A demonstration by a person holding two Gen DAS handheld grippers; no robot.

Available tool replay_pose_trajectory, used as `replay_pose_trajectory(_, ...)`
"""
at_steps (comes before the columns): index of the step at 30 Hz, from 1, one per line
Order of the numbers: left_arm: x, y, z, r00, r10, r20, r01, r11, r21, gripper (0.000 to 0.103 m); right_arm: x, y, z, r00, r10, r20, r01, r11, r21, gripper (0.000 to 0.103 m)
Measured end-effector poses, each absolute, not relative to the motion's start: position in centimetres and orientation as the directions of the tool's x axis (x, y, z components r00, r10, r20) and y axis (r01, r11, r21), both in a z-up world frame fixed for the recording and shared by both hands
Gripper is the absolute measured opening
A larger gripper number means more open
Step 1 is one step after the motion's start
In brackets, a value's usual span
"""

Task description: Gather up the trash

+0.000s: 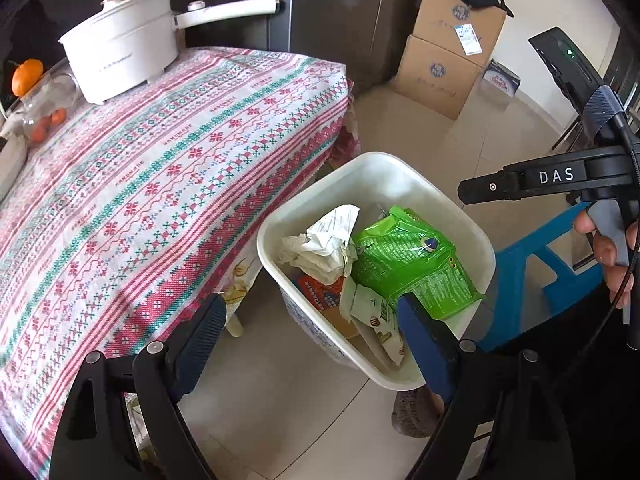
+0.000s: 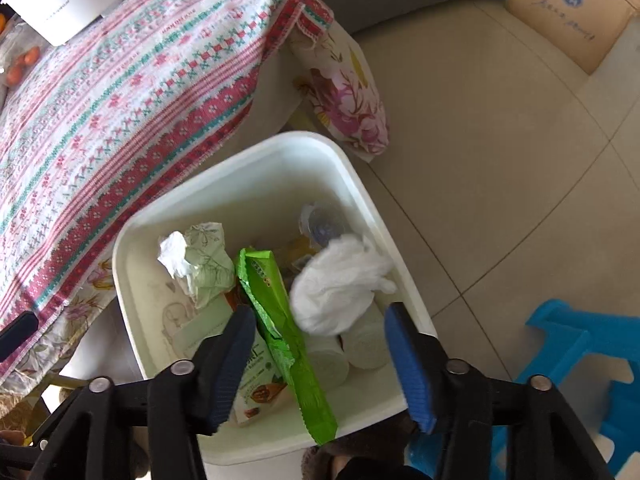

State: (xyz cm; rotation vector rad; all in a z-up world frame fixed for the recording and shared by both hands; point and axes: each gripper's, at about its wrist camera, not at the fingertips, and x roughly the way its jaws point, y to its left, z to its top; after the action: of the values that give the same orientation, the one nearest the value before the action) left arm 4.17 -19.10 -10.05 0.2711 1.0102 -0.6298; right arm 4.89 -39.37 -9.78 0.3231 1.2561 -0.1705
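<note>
A white trash bin (image 2: 224,184) stands on the tiled floor (image 2: 500,160) just beside the near right corner of the bench (image 1: 160,168), which is covered by a patterned red, green and white cloth. Inside the bin lie a crumpled white tissue (image 2: 340,284), a crumpled pale printed paper (image 2: 200,264), a green snack wrapper (image 2: 280,320), 2 white rolls (image 2: 348,348) side by side at the near wall, a small clear lidded cup (image 2: 324,224) at the far side, and a printed carton (image 2: 256,392) under the wrapper. The green wrapper's long axis runs from the far middle of the bin toward its near rim, its near end resting over that rim in the right wrist view. The right gripper (image 2: 320,364) hovers over the bin's near edge with jaws spread wide and nothing between them. The left gripper (image 1: 312,344) also hangs above the bin's near left side, jaws apart and empty. On the bench's far left sits a white electric pot (image 1: 120,52) with a long handle, next to oranges (image 1: 27,76). Cardboard boxes (image 1: 452,52) stand stacked at the far right, and a blue plastic stool (image 2: 580,360) is to the right of the bin.
</note>
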Motion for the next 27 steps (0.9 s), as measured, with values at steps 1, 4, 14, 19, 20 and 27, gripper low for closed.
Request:
replay_pose_trajectory(1,3.9,-18.8,-9.7,0.387,-0.362,-0.848,0.6,0.797,-0.067,0.09,4.8,-39.3,-9.5,0.313,0.055,-0.948,0.303,0.94,0.154,0.066)
replay_pose_trajectory(4,3.0,-18.0,-8.5,0.426,-0.36,-0.83,0.581,0.812,-0.054,0.093,4.4,-39.0,-8.7,0.349,0.072,-0.935,0.303,0.935,0.185,0.067)
replay_pose_trajectory(14,-0.7,-14.8,-4.3,0.563,-0.263,-0.784,0.451,0.892,0.024,0.102,-0.5,-34.7,-4.0,0.557,-0.033,-0.83,0.254,0.958,0.133,0.079)
replay_pose_trajectory(19,-3.2,-13.0,-3.2,0.618,-0.225,-0.753,0.398,0.916,0.053,0.102,-4.3,-32.2,-2.6,0.642,-0.115,-0.758,0.261,0.963,0.074,0.092)
replay_pose_trajectory(20,-3.5,-12.6,-3.0,0.622,-0.226,-0.75,0.39,0.92,0.046,0.102,-5.0,-31.7,-2.3,0.654,-0.128,-0.745,0.259,0.964,0.061,0.094)
replay_pose_trajectory(27,-5.5,-10.6,-1.6,0.667,-0.209,-0.715,0.341,0.939,0.044,0.102,-8.1,-28.6,-1.4,0.71,-0.211,-0.672,0.27,0.963,-0.017,0.102)
